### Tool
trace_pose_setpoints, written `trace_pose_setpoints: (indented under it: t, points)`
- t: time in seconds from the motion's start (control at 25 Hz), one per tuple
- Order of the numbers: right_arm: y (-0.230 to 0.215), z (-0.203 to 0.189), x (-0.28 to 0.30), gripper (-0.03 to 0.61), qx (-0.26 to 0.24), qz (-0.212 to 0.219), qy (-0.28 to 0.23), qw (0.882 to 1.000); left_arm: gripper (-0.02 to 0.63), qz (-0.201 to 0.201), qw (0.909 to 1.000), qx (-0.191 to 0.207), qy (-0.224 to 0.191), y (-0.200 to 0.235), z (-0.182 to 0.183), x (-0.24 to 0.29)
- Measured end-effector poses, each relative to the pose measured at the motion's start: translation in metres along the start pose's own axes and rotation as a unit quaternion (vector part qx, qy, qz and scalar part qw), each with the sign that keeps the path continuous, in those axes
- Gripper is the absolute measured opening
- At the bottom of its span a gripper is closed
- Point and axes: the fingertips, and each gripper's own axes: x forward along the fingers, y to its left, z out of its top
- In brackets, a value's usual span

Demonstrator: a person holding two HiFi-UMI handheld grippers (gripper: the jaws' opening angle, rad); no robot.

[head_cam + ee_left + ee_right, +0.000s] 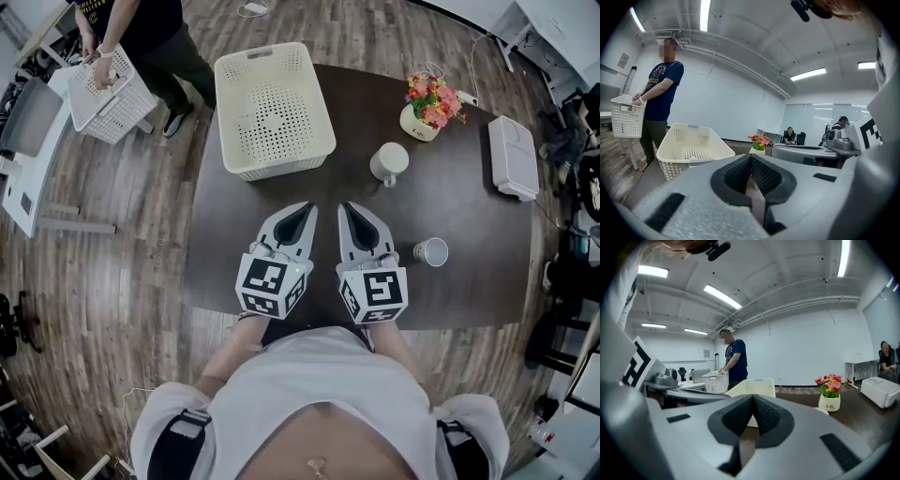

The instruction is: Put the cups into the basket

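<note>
A dark tabletop (450, 206) is recorded beneath and ahead of both sets of fingers. A person (141, 28) is seen standing off the tabletop, far ahead and to the left of the left fingers, with a second basket (103, 94) in hand. A cream perforated basket (274, 108) stands on the tabletop, ahead of the left fingers and a little to their left, with nothing in it. A white box (513, 155) lies far to the right of the right fingers.

The left gripper (307, 206) and right gripper (348, 208) are held side by side, near each other. In each gripper view the fingers are seen pressed together with nothing between them.

A pot of flowers (429, 108) stands well ahead and to the right of the right fingers. The larger cup (388, 162) sits ahead and just right of the right fingers. The smaller cup (431, 251) sits to their right, nearer the person. Both cups are outside the basket.
</note>
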Motion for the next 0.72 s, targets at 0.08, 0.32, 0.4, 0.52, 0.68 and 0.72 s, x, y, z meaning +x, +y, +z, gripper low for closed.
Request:
trace_pose_setpoints:
  t: [0.08, 0.32, 0.4, 0.52, 0.68, 0.72]
  points:
    - [0.0, 0.001, 0.0, 0.012, 0.004, 0.0, -0.001, 1.0, 0.011, -0.003, 1.0, -0.004, 0.0, 0.0, 0.001, 0.0]
    - [0.004, -0.006, 0.002, 0.012, 0.004, 0.008, 0.008, 1.0, 0.011, -0.004, 0.9999, -0.008, 0.013, -0.001, -0.004, 0.0]
    - [0.005, -0.006, 0.002, 0.012, 0.005, 0.008, 0.007, 1.0, 0.011, -0.005, 0.9998, -0.009, 0.015, -0.002, -0.006, 0.0]
    - [0.007, -0.007, 0.001, 0.012, 0.007, 0.006, 0.005, 1.0, 0.011, -0.005, 0.9997, -0.012, 0.019, -0.001, -0.009, -0.002]
    - [0.002, -0.007, -0.003, 0.012, 0.011, 0.001, 0.0, 1.0, 0.011, -0.01, 0.9997, -0.013, 0.02, -0.004, -0.011, 0.001]
    - [-0.001, -0.008, -0.004, 0.012, 0.011, -0.002, -0.001, 1.0, 0.011, -0.013, 0.9996, -0.013, 0.022, -0.006, -0.011, 0.002]
